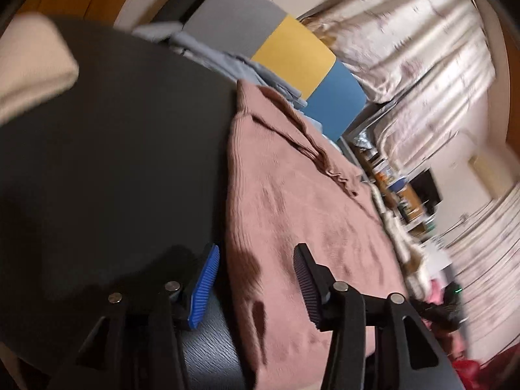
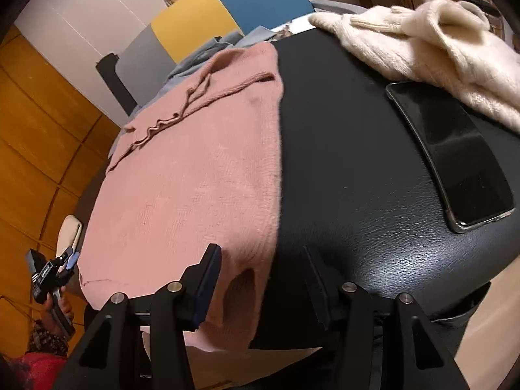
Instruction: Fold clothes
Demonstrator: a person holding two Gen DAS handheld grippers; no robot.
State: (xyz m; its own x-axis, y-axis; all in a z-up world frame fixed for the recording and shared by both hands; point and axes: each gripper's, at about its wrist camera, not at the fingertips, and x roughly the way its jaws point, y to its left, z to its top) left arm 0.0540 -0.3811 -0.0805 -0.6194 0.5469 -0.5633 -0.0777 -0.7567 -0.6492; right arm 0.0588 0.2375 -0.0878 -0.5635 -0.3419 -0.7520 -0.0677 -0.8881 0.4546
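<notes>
1. Pink knit sweater (image 2: 191,175) lies spread flat on black leather-look table (image 2: 351,169), covering the table's left part in right wrist view; its collar end points away from cam, hem end nearest the tongs.
2. Right gripper (image 2: 261,284): released, jaws apart w/ clear gap. Near corner of the sweater's hem sits in that gap, hanging a bit over the table's front edge. Left finger (image 2: 208,286) is right by the knit; can't tell if it touches. Right finger is over bare table, clear of fabric. Nothing pinched.
3. Left gripper (image 1: 256,287): also released, jaws apart. In left wrist view the sweater (image 1: 292,214) edge runs up between the two fingers; blue-ribbed pad (image 1: 204,284) is off the cloth over dark table (image 1: 113,146), the other pad sits over pink knit. No clamp on fabric seen; view is motion-blurred.
4. In right wrist view the left gripper (image 2: 70,260) shows small at far left, beside the sweater's left edge, off the table's side, held in a hand (image 2: 60,305).
5. Other stuff on table: cream fluffy garment (image 2: 432,42) heaped at far right; dark phone (image 2: 455,149) lying flat just below it, well apart from the pink sweater.
6. Grey-blue cloth (image 2: 201,55) bunched just beyond the sweater's collar end.
</notes>
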